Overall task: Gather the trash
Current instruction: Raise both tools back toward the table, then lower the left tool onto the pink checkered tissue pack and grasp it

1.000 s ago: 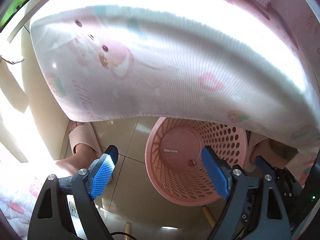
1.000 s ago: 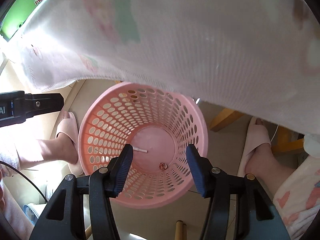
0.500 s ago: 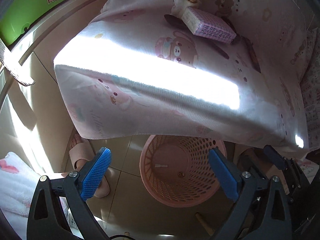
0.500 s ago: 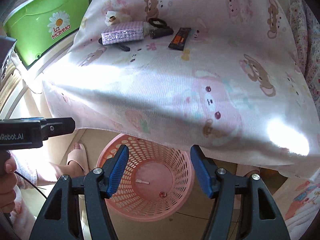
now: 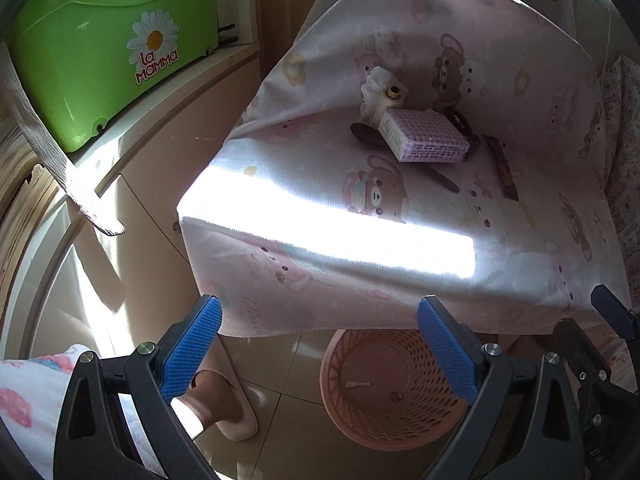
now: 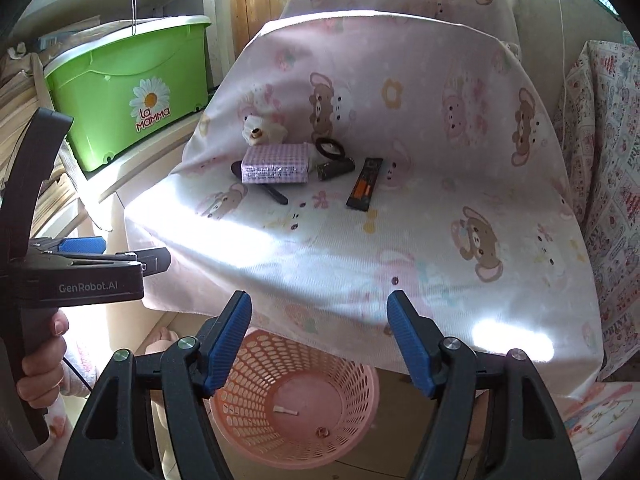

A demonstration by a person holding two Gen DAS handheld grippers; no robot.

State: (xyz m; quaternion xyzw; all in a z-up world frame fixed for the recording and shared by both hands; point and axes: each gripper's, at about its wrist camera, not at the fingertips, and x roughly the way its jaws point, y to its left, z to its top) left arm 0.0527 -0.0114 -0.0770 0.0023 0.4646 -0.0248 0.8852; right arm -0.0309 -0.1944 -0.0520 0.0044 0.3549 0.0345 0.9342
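Overhead, both hand-held grippers hang empty above a pink perforated wastebasket (image 6: 296, 396) on the tiled floor, partly tucked under the draped edge of a bear-print cloth (image 6: 420, 208). The left gripper (image 5: 320, 354) stands spread wide with nothing between its blue pads; the right gripper (image 6: 320, 344) has just been opening and also holds nothing. Two small scraps already lie in the basket: a white stub (image 6: 286, 411) and a tiny reddish bit (image 6: 321, 432).

Trash left to collect sits well up the cloth, far from either gripper: a crumpled tissue (image 6: 262, 130), a lilac checked packet (image 6: 276, 164), a dark wrapper with orange print (image 6: 365, 184), a dark crumpled roll (image 6: 335, 169), a black ring (image 6: 330, 148) and a black spoon-like utensil (image 5: 404, 156) half under the packet.

Risks, as judged from here: the pieces crowd and touch, so closing on the packet could drag the tissue or flick the utensil off the cloth. The flat wrapper may slide away or bunch the soft fabric. With the basket half hidden under the overhang, a release made too early would probably land on the cloth or floor.
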